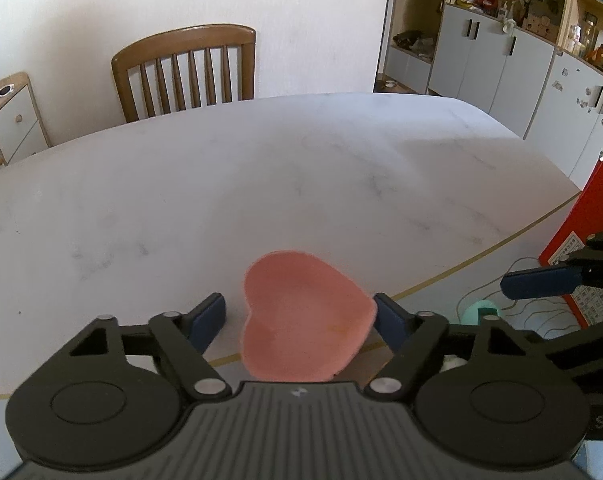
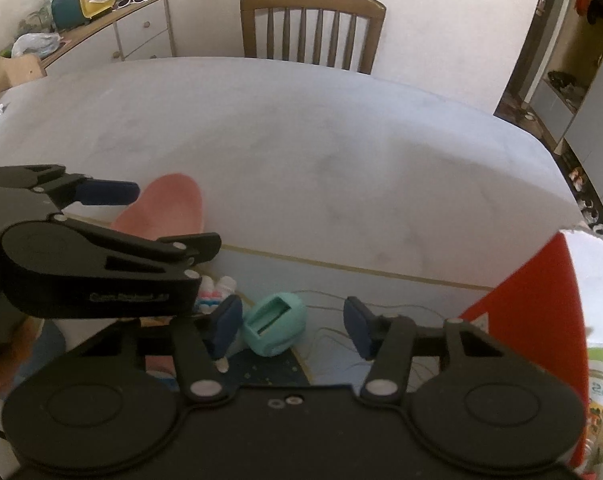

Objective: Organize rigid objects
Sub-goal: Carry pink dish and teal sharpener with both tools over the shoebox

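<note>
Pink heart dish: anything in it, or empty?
Empty as far as shown. The left wrist view shows the pink heart dish with a bare inside; its near edge is hidden behind the left gripper.

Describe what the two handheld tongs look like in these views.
Both the left tongs and right tongs are matte black plastic with round hubs, silver pivot pins and dark blue fingertip pads. The left body carries small lettering on its side, too blurred to read.
</note>
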A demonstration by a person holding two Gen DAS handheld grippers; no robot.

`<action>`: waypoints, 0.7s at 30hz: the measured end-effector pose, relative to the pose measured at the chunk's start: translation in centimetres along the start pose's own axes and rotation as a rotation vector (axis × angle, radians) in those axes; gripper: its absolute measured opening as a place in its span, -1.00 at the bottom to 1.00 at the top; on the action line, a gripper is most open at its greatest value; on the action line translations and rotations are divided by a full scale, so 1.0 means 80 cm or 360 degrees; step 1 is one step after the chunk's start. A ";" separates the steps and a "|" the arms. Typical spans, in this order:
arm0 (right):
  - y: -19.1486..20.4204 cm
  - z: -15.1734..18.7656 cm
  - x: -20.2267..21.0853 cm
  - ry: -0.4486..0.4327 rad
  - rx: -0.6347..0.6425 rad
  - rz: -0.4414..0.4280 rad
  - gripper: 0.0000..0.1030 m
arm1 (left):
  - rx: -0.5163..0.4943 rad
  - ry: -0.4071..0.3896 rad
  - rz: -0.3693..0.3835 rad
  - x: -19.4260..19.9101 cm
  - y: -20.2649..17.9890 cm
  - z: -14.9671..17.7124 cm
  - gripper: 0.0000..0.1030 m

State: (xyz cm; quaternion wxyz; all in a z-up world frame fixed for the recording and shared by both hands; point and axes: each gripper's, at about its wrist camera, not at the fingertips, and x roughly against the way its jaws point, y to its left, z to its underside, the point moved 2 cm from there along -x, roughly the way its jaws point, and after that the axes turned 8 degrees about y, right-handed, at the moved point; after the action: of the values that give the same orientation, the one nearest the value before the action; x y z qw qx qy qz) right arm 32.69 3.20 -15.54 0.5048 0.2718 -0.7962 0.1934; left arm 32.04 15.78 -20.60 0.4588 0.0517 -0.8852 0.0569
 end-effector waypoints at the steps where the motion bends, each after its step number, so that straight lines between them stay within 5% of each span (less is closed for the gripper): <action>1: 0.000 0.001 0.001 0.0001 0.0000 -0.0005 -0.04 | -0.0006 -0.0003 -0.0002 0.001 0.000 0.001 0.47; 9: -0.003 0.003 0.004 0.0008 -0.0061 -0.0072 -0.36 | -0.0046 -0.0021 -0.0033 0.003 0.000 0.005 0.31; 21: -0.012 0.012 0.032 -0.0041 -0.0121 -0.0063 -0.37 | -0.0028 -0.0043 -0.0013 0.023 0.003 0.006 0.30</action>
State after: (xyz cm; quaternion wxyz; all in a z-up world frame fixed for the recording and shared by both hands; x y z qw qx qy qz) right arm 31.75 1.28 -13.59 0.5083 0.2706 -0.8038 0.1496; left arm 30.59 15.86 -19.36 0.4475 0.0519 -0.8916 0.0465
